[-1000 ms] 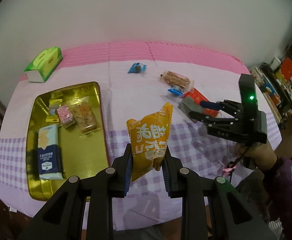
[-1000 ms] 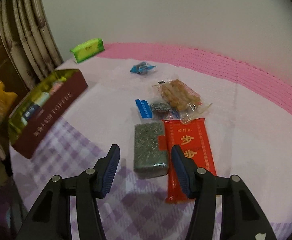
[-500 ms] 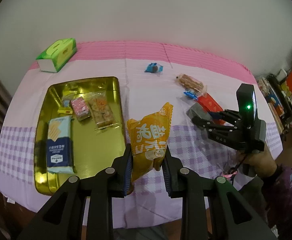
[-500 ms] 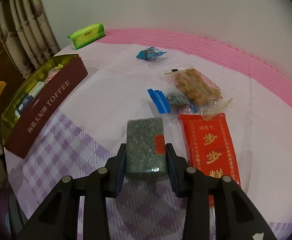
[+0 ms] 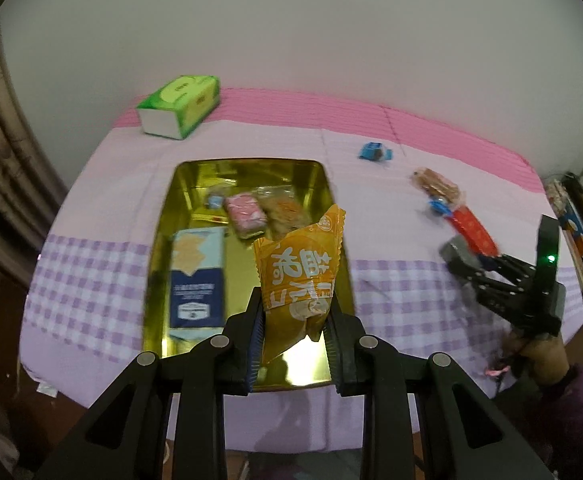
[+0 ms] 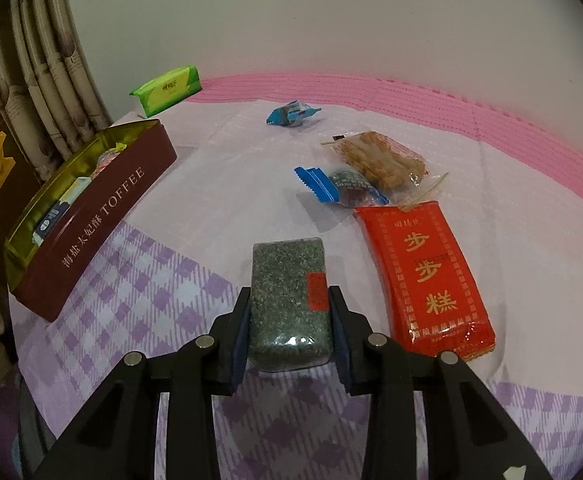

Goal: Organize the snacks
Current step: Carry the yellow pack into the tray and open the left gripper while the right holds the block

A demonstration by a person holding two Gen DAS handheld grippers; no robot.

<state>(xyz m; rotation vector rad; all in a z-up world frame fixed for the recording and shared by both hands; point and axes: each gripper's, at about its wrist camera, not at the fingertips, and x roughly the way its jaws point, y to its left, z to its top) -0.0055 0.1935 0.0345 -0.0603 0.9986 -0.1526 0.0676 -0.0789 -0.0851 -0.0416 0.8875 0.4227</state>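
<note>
The left gripper (image 5: 293, 330) is clamping the orange snack packet (image 5: 300, 276), now carried over the gold tin (image 5: 159, 248). The right gripper (image 6: 289, 324), wide a second ago, is closing on the grey-green bar (image 6: 287, 300) near the table's (image 6: 219, 184) front edge.

The rectangular gold metal tin (image 5: 179, 184) is gleaming mirror-glossy inside. The orange plastic snack wrapper (image 5: 299, 276) is shining, crinkled. The lilac checked cloth tablecloth (image 6: 139, 292) is looking matt, finely textured.
</note>
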